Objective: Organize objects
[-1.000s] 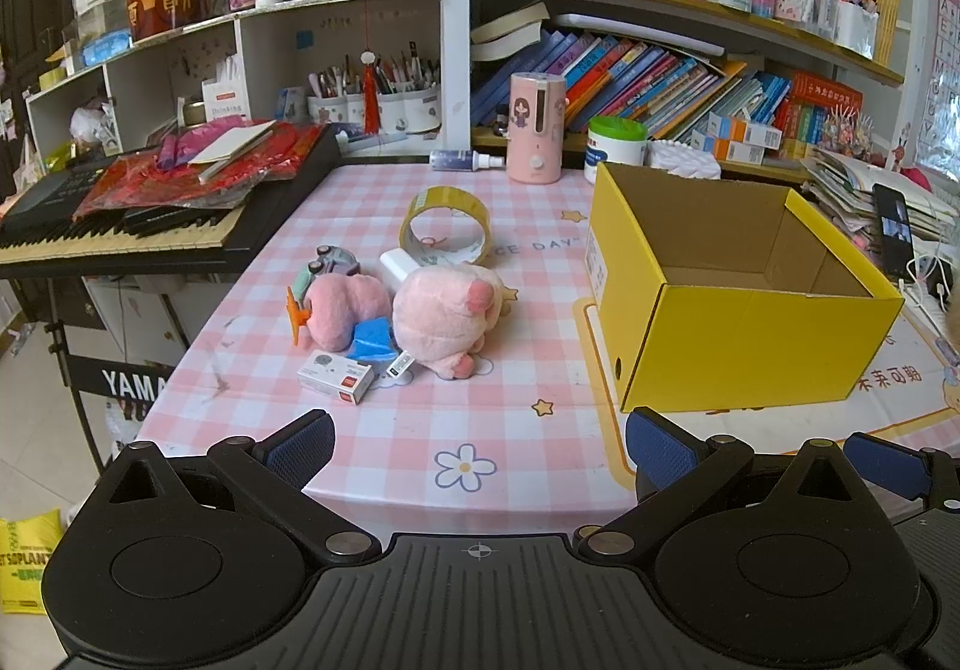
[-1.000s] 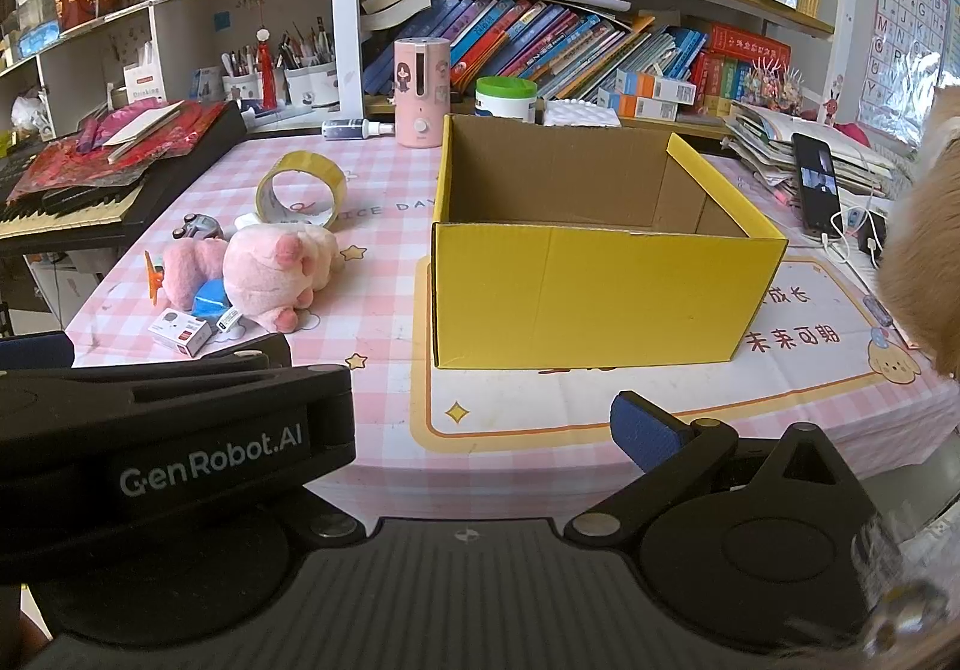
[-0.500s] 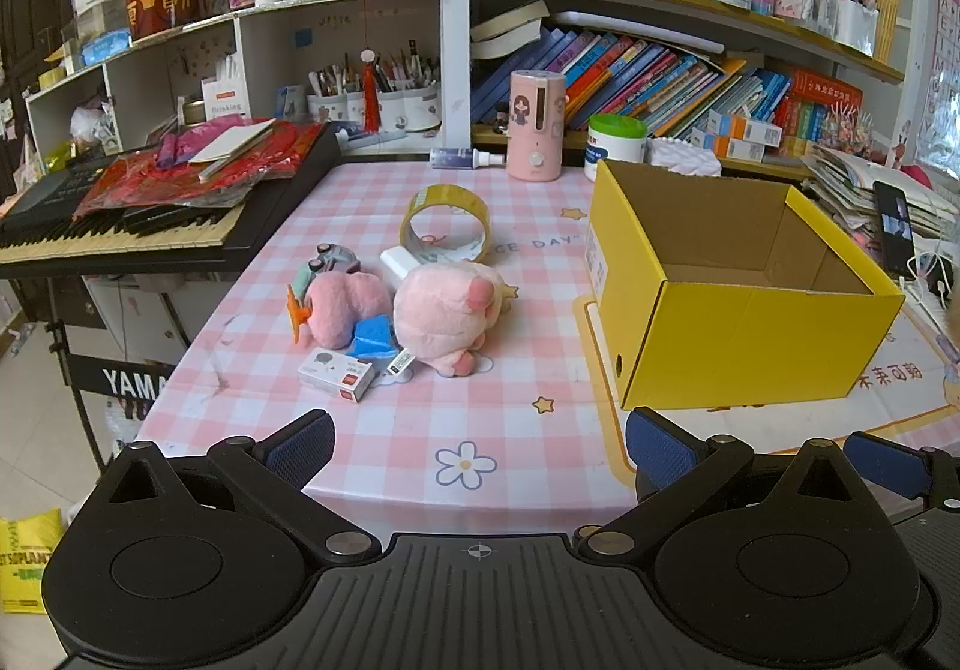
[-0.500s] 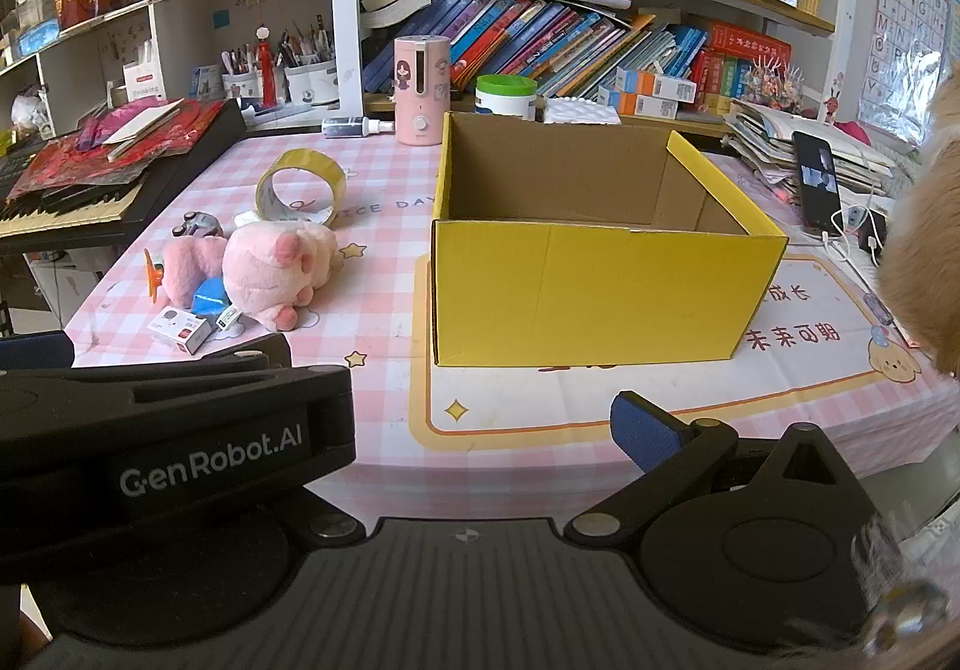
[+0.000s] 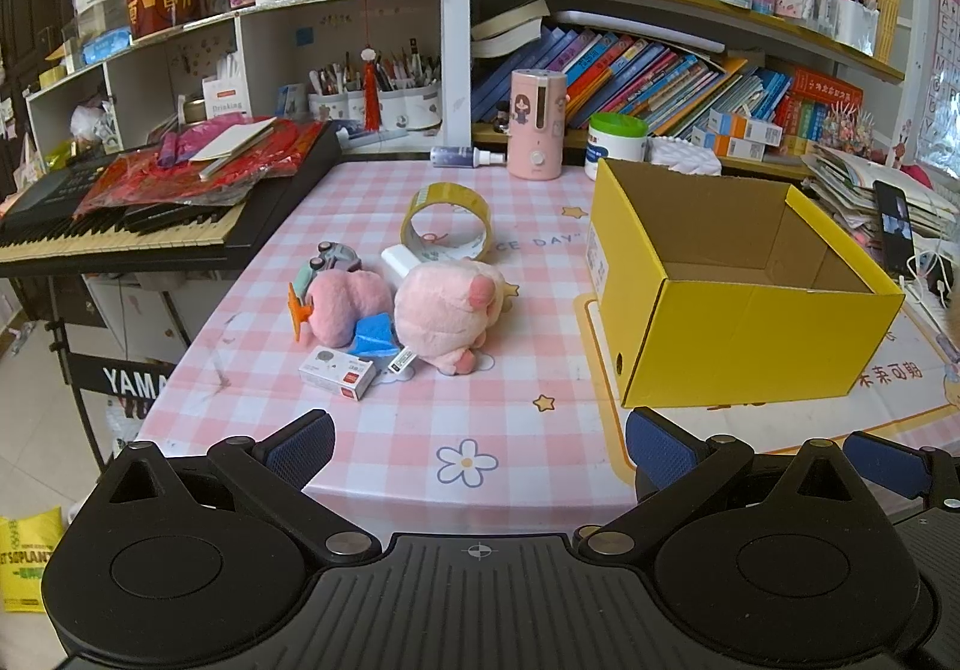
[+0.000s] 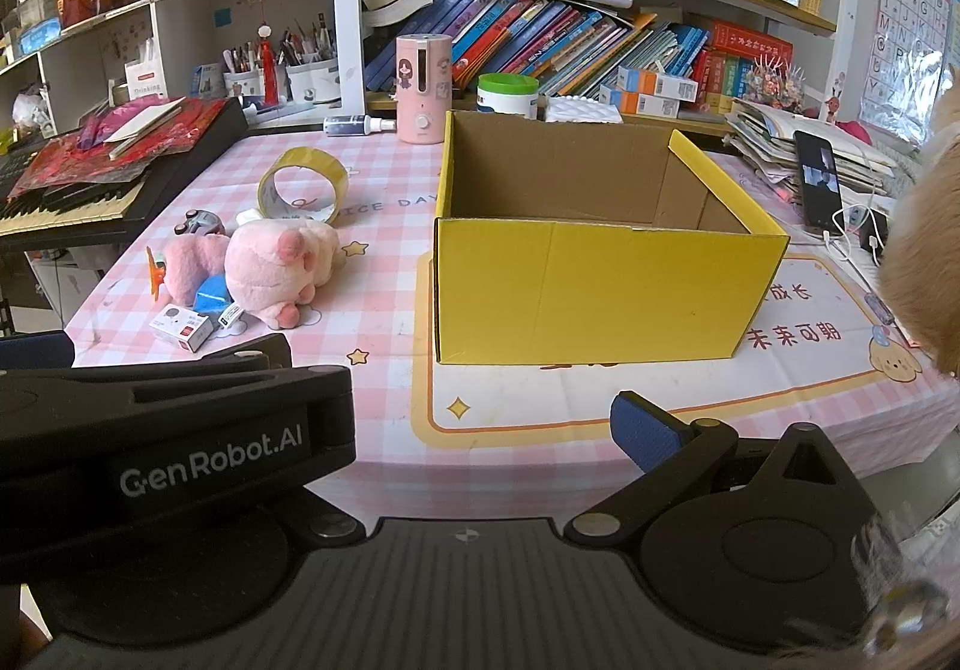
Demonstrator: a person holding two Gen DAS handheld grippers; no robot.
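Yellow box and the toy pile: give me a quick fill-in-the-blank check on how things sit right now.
1. The yellow box on the table is open at the top and holds ____.
2. The roll of tape stands on its ____.
3. The pink pig plush lies to the ____ of the yellow box in both views.
4. The left tool has its fingers spread wide and grips ____.

Missing words: nothing; edge; left; nothing
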